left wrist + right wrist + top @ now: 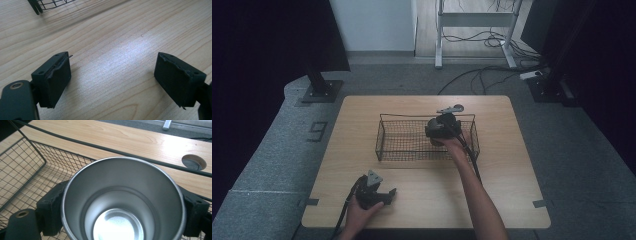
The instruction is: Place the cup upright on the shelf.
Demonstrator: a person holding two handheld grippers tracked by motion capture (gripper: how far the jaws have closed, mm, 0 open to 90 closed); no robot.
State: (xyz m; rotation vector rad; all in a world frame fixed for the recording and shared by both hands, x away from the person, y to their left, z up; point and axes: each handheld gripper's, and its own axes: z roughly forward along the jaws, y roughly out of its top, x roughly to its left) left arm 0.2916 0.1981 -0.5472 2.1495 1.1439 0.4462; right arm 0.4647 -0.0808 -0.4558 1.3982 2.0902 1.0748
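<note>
The right gripper (122,202), jaws clamped on a steel cup (120,195), sits inside the wire basket (384,145). The left gripper (112,80) rests near-left on the desk (512,175), jaws apart

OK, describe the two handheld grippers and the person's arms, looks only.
Both the left gripper and the right gripper are black, and each carries a grey three-cornered plate on top and trails a dark cable. Their jaws are blocky black pads with worn, frayed edges, and a brass-coloured fastener sits near each base. The forearms are bare, with no sleeves or gloves.

left hand-held gripper (384,194): black, grey three-cornered plate, trailing cable | right hand-held gripper (438,131): black, grey plate
</note>
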